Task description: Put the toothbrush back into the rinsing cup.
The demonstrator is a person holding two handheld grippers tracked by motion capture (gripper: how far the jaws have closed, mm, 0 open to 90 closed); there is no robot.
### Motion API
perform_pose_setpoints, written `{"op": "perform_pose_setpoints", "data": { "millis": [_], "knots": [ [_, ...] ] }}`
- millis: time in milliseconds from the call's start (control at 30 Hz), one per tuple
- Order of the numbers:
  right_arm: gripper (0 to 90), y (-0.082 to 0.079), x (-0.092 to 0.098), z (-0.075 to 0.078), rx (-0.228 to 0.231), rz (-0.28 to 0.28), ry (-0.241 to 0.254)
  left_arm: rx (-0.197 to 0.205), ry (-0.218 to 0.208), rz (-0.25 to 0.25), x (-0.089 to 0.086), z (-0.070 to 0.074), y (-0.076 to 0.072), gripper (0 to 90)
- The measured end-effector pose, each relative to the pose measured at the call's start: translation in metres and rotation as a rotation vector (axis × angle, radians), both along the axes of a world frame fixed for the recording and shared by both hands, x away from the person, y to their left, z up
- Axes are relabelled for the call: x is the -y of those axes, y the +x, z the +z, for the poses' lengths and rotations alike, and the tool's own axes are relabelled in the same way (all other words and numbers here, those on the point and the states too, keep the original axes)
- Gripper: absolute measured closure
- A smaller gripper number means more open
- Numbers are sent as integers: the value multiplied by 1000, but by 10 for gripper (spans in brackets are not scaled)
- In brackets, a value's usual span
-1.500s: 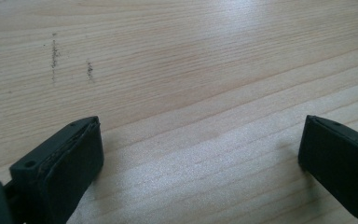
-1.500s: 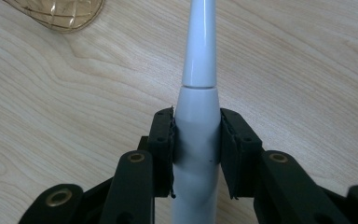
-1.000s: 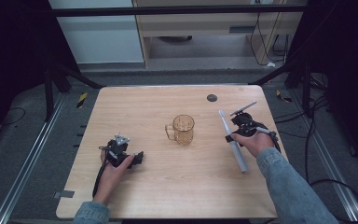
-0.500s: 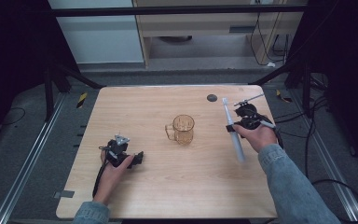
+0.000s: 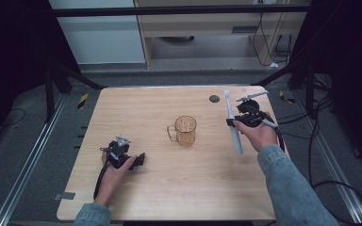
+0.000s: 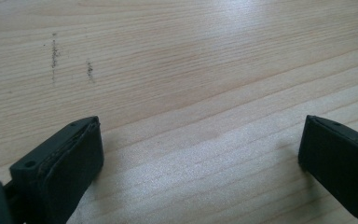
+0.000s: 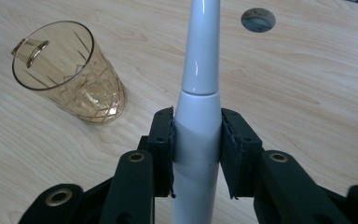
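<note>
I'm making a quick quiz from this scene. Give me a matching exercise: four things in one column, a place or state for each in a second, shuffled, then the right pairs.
1. electric toothbrush
2. amber mug
3. left tongs
4. dark round hole

a. open, over bare wood
b. near the table's far edge
c. clamped in the right tongs
d. upright, mid-table

Pairs: 1-c, 2-d, 3-a, 4-b

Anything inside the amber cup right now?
The cup looks empty: through its open rim and clear walls only the cut pattern and the table show. The bottom's far inside edge is hidden by the wall.
</note>
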State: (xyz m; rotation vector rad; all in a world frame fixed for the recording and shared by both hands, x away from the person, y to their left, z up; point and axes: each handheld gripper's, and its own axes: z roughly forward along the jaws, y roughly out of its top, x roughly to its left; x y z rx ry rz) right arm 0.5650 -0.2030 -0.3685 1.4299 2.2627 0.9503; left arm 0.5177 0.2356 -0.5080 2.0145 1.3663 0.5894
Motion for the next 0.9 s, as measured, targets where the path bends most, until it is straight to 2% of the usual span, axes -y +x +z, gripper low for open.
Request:
{"op": "perform_pose_setpoints", "data": {
  "millis": [267, 333, 433, 567, 633, 767, 800, 900],
  "knots": [
    [675, 0, -3, 3, 48, -15, 17, 0, 0, -1, 0, 0, 0, 0],
    [675, 0, -6, 5, 80, -22, 30, -1, 0, -2, 0, 0, 0, 0],
    [675, 0, -8, 6, 100, -32, 47, -1, 0, -2, 0, 0, 0, 0],
    [675, 0, -14, 9, 146, -55, 48, -1, 0, -2, 0, 0, 0, 0],
    [675, 0, -18, 10, 178, -55, 49, 0, -1, -2, 0, 0, 0, 0],
    [675, -1, -23, 12, 199, -57, 60, 1, -1, -1, 0, 0, 0, 0],
    [675, -2, -28, 13, 222, -54, 62, 1, -1, -2, 0, 0, 0, 0],
    [675, -2, -32, 15, 243, -52, 81, 1, -1, -2, 0, 0, 0, 0]
  ]
}}
